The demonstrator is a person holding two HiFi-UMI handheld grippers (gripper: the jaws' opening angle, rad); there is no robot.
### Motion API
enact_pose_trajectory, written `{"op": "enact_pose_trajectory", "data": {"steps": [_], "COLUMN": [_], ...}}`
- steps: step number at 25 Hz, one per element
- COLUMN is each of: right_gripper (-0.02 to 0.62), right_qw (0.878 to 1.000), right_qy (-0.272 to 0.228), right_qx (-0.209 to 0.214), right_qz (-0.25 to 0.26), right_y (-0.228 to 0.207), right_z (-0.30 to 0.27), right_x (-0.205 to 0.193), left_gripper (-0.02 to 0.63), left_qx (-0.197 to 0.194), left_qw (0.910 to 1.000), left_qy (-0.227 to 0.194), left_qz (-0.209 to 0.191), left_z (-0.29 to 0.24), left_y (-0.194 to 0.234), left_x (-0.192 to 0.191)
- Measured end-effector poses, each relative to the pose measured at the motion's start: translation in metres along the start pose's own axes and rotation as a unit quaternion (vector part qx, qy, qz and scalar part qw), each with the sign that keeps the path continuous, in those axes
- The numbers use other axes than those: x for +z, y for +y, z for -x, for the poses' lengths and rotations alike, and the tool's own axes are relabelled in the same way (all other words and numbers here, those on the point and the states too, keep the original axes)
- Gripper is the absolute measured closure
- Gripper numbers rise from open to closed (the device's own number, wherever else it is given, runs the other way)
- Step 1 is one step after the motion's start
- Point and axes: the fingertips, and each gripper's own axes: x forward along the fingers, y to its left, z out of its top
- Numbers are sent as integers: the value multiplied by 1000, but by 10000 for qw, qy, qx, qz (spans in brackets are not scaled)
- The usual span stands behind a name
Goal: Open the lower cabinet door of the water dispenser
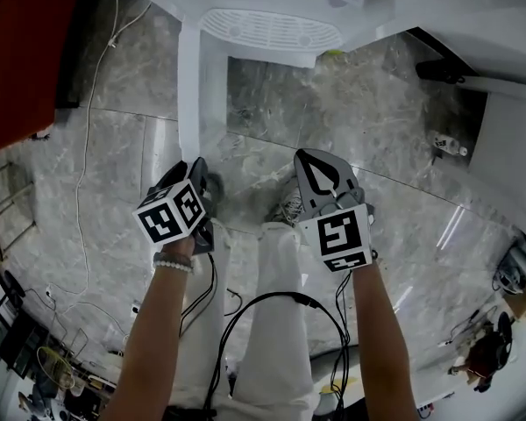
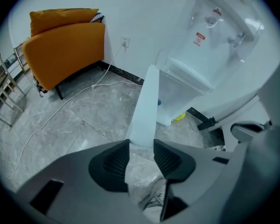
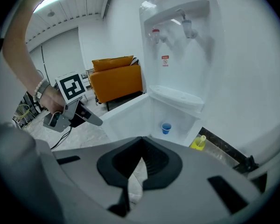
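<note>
Already open: the cabinet door (image 2: 147,101) hangs wide

Swung out from the water dispenser (image 3: 177,55), it runs up the middle of the left gripper view. Its near edge sits just beyond the gap of the left gripper (image 2: 141,143), whose fingers (image 2: 111,164) stand apart, not pressing on it. The right gripper (image 3: 142,148) is closed on nothing. A blue cup (image 3: 166,128) stands inside the cabinet (image 3: 179,118).

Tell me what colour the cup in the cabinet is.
Blue cup, clearest in right gripper view.
</note>
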Motion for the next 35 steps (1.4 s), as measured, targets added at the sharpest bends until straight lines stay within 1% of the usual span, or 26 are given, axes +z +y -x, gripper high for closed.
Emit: {"op": "enact_pose_trajectory", "data": {"steps": [5, 10, 16, 20, 28, 32, 35], "right_gripper": [592, 592, 592, 592, 592, 592, 592], "right_qw": [10000, 9998, 9993, 9990, 9988, 9984, 9970], "right_qy": [50, 92, 104, 129, 167, 179, 159], "right_qx": [-26, -144, -304, -365, -408, -476, -601], "right_qz": [33, -67, -170, -204, -204, -258, -451], "right_y": [12, 20, 27, 33, 43, 41, 36], "right_z": [-9, -14, -21, -27, -39, -41, -41], "right_x": [5, 10, 18, 22, 33, 36, 36], "left_gripper": [431, 441, 485, 498, 509, 509, 491], "left_qx": [147, 270, 465, 564, 616, 569, 482], "left_qw": [9997, 9987, 9964, 9943, 9910, 9901, 9909], "left_qy": [-71, -218, -511, -639, -828, -875, -882], "left_qz": [-201, -370, -493, -646, -851, -940, -899], "left_z": [3, 7, 8, 7, 2, 1, 4], "left_y": [33, 65, 104, 126, 151, 154, 154], "left_x": [15, 32, 62, 84, 114, 119, 116]}}
